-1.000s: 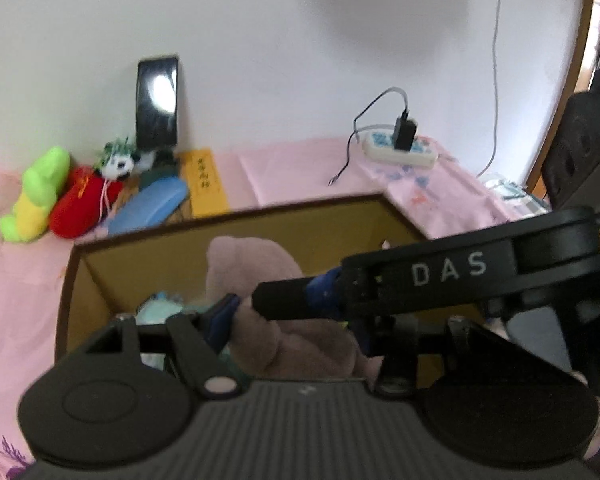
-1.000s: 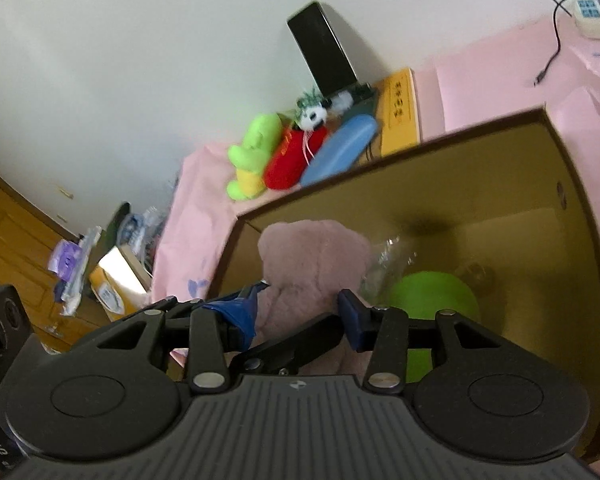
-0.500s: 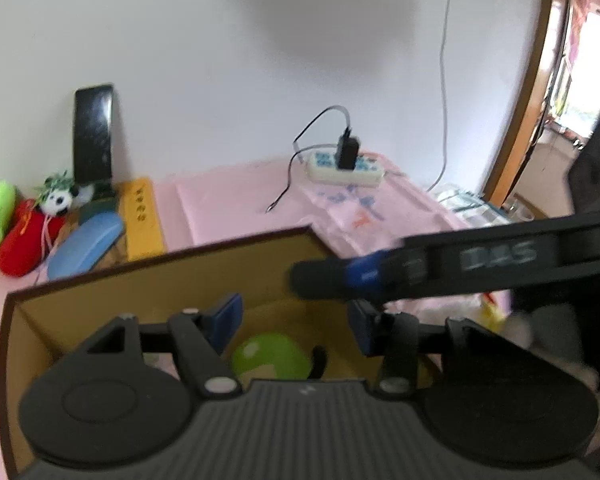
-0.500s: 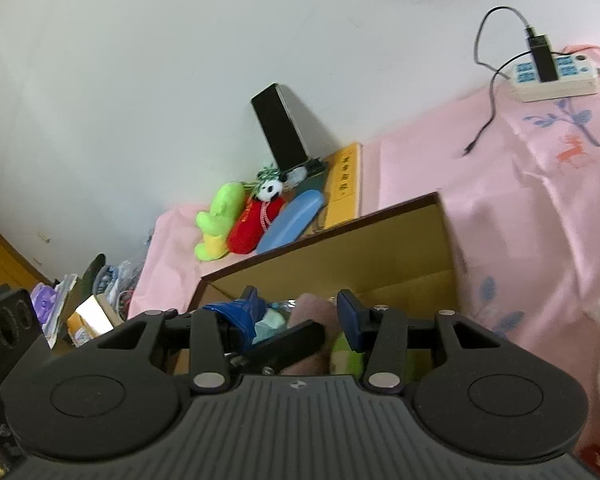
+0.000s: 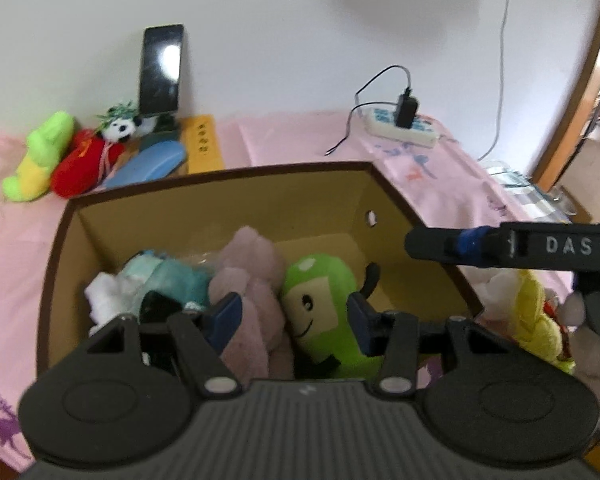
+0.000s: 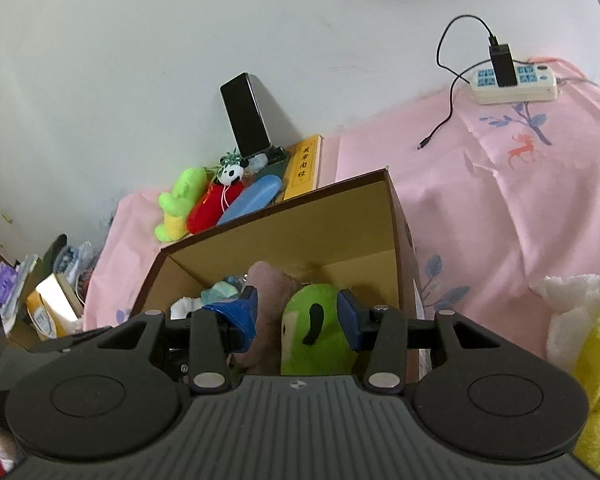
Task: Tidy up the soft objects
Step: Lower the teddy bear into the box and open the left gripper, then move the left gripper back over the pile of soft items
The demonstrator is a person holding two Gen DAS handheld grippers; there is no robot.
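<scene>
A brown cardboard box (image 5: 220, 174) (image 6: 284, 206) stands open on the pink sheet. Inside lie a pink plush (image 5: 252, 264) (image 6: 268, 280), a green plush with a face (image 5: 324, 292) (image 6: 312, 320) and a teal and white plush (image 5: 160, 276). My left gripper (image 5: 294, 312) hangs over the box's near side. Its jaws are opening, and no pad touches the toys, which lie lower in the box. My right gripper (image 6: 296, 314) is open above the box's right part, gripping nothing. One of its fingers (image 5: 432, 242) reaches in from the right in the left wrist view.
A yellow and white plush (image 5: 536, 320) (image 6: 596, 360) lies right of the box. Behind the box sit a green-yellow plush (image 5: 40, 156), a red plush (image 5: 80, 164), a small panda (image 5: 118, 130), a blue case (image 5: 152, 164) and a propped phone (image 5: 160, 68). A power strip (image 5: 400, 128) lies far right.
The pink plush, held up between the grippers a second ago, now lies in the box beside the green plush. My right gripper has drawn back to the right.
</scene>
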